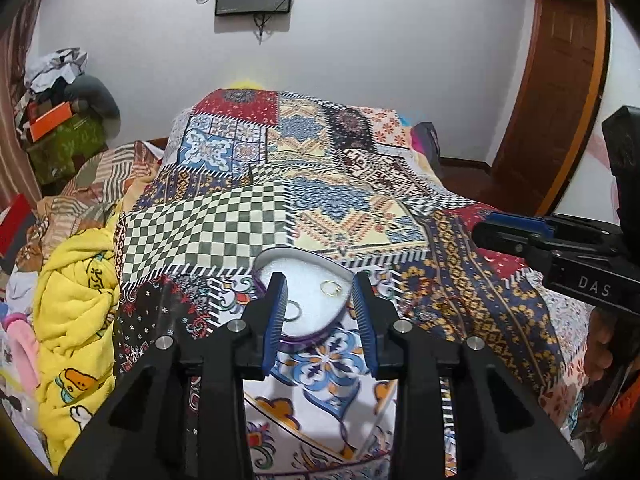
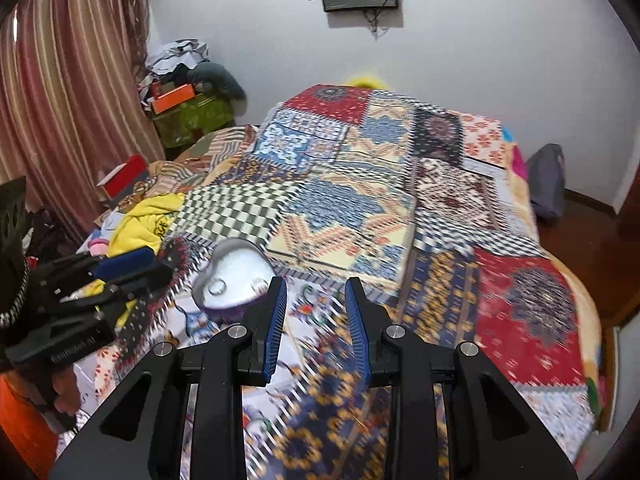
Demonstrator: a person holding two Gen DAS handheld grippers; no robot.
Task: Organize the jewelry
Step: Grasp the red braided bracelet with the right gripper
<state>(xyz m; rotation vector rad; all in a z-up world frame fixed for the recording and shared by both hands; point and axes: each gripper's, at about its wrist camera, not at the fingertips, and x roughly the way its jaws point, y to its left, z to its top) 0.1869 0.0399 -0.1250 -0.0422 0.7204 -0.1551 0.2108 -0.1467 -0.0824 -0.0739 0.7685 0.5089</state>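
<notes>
A heart-shaped jewelry box (image 1: 304,268) with a white lining and a purple wall lies open on the patterned bedspread. A gold ring (image 1: 331,288) rests in it, and a second ring (image 1: 295,313) shows partly behind a blue pad. My left gripper (image 1: 319,284) hovers just in front of the box, open, with nothing between its pads. My right gripper (image 2: 315,286) is open and empty over the bedspread, to the right of the box (image 2: 232,280); that view is blurred. It also enters the left wrist view at the right edge (image 1: 508,232).
The patchwork bedspread (image 1: 320,184) covers the whole bed. A yellow blanket (image 1: 76,304) is bunched at the left. Boxes and clothes (image 1: 60,120) pile up in the far left corner by a striped curtain (image 2: 60,100). A wooden door (image 1: 560,92) stands at the right.
</notes>
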